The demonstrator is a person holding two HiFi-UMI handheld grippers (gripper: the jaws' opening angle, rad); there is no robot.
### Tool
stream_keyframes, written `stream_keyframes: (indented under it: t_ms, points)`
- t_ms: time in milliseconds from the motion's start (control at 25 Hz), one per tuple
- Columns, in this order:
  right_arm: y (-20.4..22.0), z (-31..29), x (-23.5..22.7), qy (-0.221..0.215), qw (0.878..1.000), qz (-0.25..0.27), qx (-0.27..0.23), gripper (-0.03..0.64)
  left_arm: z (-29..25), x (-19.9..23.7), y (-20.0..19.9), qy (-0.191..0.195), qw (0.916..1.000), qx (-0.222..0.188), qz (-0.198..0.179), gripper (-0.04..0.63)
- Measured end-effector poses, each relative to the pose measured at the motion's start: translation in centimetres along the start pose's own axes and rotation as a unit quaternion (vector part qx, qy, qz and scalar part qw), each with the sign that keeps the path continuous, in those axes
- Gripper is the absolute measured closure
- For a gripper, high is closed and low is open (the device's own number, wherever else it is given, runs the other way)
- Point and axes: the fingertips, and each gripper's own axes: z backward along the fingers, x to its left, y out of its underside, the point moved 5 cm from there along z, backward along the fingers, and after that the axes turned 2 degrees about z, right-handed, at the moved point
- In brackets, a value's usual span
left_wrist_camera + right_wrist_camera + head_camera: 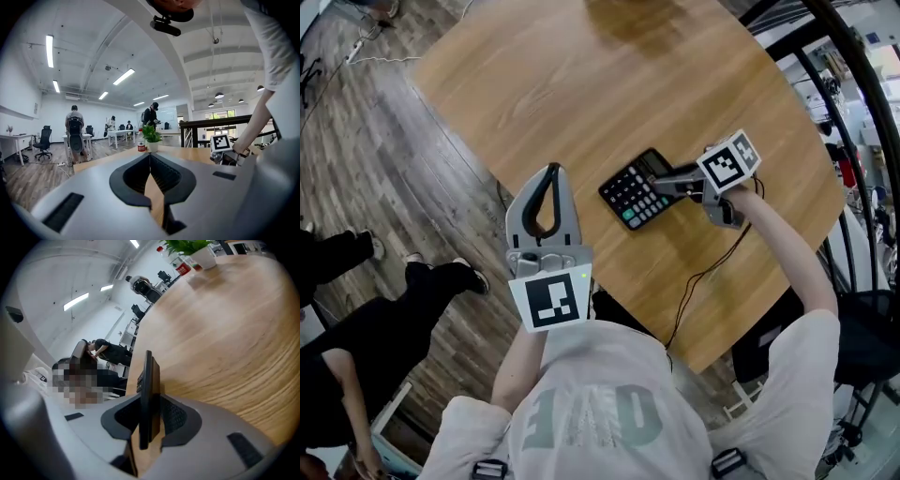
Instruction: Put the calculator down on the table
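In the head view we see the right gripper (667, 184) clamped on the right edge of the calculator (636, 192), keys up, over the near part of the table (581, 84). We cannot tell whether it touches the wood. The right gripper view adds what that one misses: the calculator edge-on, pinched between both jaws. The left gripper (551, 171) hangs at the table's near edge. Its own view shows the jaw tips meeting on nothing, and a potted plant (151, 135) across the table.
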Motion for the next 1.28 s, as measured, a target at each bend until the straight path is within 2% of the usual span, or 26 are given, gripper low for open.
stream_keyframes:
  t_ms: [200,480,600,720,920,1000,1040,1120,1200,1280]
  points:
    - [-0.3,-0.6,-1.8,-0.017,1.0,-0.019,-0.007,0.503,-1.0,0.4,1.4,0.001,0.9999,0.016,-0.003,0.584]
    - [0.1,-0.9,-1.9,-0.007,1.0,0.009,-0.001,0.5,-2.0,0.2,1.7,0.01,0.9997,0.019,-0.015,0.584]
    - [-0.3,-0.7,-1.8,0.026,0.999,0.021,-0.005,0.471,-2.3,0.1,1.5,0.013,0.9997,0.014,-0.016,0.584]
    - [-1.1,0.2,-2.1,0.081,0.996,0.044,-0.02,0.407,-2.1,-0.2,1.0,0.015,0.9997,0.007,-0.019,0.584]
    - [-2.5,3.5,-2.4,0.186,0.977,0.066,-0.075,0.397,-0.8,-0.4,-0.4,0.009,0.9997,-0.012,-0.02,0.584]
    - [-3.2,5.5,-1.5,0.239,0.961,0.079,-0.118,0.399,0.0,-0.5,-1.5,0.006,0.9995,-0.025,-0.02,0.584]
    - [-3.5,6.8,-0.7,0.269,0.948,0.092,-0.144,0.399,0.4,-0.6,-2.1,0.004,0.9993,-0.032,-0.02,0.584]
    - [-4.0,9.7,1.8,0.331,0.912,0.128,-0.205,0.4,1.2,-0.8,-3.4,0.002,0.9988,-0.046,-0.016,0.584]
    - [-4.2,13.2,5.4,0.391,0.859,0.157,-0.291,0.427,2.1,-0.9,-4.8,-0.003,0.9979,-0.063,-0.011,0.584]
    - [-3.2,16.5,10.0,0.441,0.79,0.172,-0.391,0.522,3.3,-1.1,-6.1,-0.008,0.9969,-0.078,-0.003,0.584]
